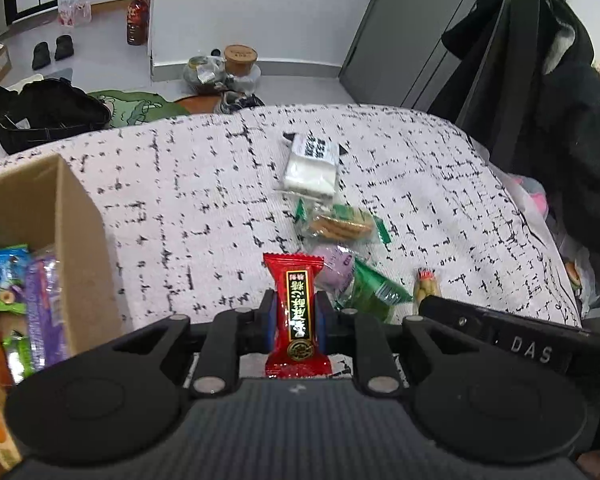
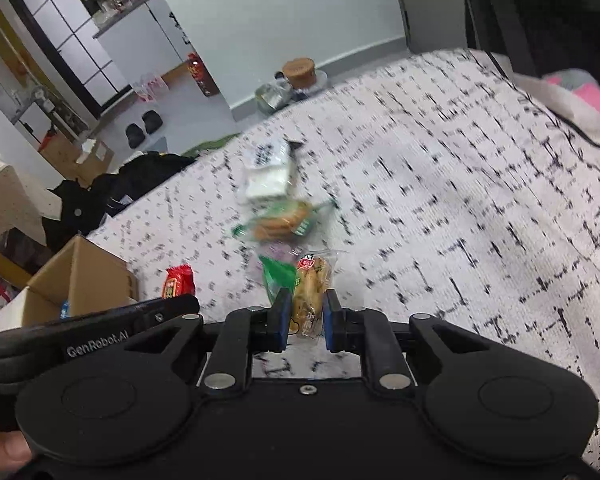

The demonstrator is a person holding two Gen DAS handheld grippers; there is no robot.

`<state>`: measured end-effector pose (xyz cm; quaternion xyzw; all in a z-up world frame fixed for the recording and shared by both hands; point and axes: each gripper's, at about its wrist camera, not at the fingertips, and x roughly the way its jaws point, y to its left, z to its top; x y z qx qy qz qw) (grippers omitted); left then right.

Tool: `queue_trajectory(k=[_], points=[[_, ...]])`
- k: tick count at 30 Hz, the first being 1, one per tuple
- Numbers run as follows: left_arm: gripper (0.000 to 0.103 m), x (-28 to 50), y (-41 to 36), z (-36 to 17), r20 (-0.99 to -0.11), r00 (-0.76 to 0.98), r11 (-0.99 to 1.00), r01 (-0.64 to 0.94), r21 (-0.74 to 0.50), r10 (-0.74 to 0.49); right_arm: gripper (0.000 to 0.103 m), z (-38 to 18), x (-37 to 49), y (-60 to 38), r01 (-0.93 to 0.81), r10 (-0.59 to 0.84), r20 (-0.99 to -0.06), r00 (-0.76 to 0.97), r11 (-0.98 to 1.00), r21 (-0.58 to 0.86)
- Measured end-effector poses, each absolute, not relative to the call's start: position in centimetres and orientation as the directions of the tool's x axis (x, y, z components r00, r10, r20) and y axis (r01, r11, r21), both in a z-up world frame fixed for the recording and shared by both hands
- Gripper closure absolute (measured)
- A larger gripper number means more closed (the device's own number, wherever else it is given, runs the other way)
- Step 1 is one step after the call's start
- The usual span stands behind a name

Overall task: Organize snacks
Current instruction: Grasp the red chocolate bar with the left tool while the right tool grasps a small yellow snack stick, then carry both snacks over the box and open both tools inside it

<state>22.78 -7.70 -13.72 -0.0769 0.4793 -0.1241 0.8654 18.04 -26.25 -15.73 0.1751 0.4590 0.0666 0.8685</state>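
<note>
**Inspector:** What is the left gripper (image 1: pixel 294 316) doing?

**Assistant:** Its jaws are clamping a red candy packet (image 1: pixel 296 316) by the middle, the packet standing upright between the blue pads, clear of the patterned cloth (image 1: pixel 204 200).

**Inspector:** And the right gripper (image 2: pixel 307 316)?

**Assistant:** It is pinching a clear packet of tan snacks (image 2: pixel 310 292), also upright between its pads.

**Inspector:** Where are the remaining snacks lying?

**Assistant:** They are sitting in a loose row on the cloth ahead of both grippers: a white packet (image 1: pixel 312 164) farthest away, a green-edged biscuit packet (image 1: pixel 340 226) just nearer, then a purple packet (image 1: pixel 336 268) touching a green packet (image 1: pixel 374 292).

**Inspector:** The container?

**Assistant:** A cardboard box (image 1: pixel 76 248) is standing on the cloth to the left, well apart from the row. It is holding several wrapped snacks (image 1: pixel 24 288) in blue, green, purple and orange.

**Inspector:** Anything else?

**Assistant:** A dark coat (image 1: pixel 556 120) is hanging at the right edge.
</note>
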Motion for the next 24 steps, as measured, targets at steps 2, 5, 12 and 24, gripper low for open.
queue_trajectory(k=[2,5,12,24], points=[[0.085,22.5,-7.1,-13.1,-0.803,0.522,0.957,0.138,-0.254,-0.289,0.087,-14.9,18.0,-25.7,0.022,0.286,-0.761,0.583,0.93,0.367],[0.085,21.9,-6.2,-12.0,-0.788,0.545,0.958,0.135,-0.254,-0.286,0.087,-13.7,18.0,-24.6,-0.014,0.306,-0.738,0.601,0.928,0.373],[0.085,20.7,-4.0,-9.5,-0.755,0.602,0.964,0.118,-0.239,-0.26,0.087,-11.7,17.7,-22.1,-0.082,0.355,-0.697,0.623,0.916,0.394],[0.085,18.1,0.9,-6.7,-0.725,0.657,0.97,0.043,-0.241,-0.209,0.087,-9.6,16.8,-18.1,-0.19,0.434,-0.645,0.629,0.89,0.414]])
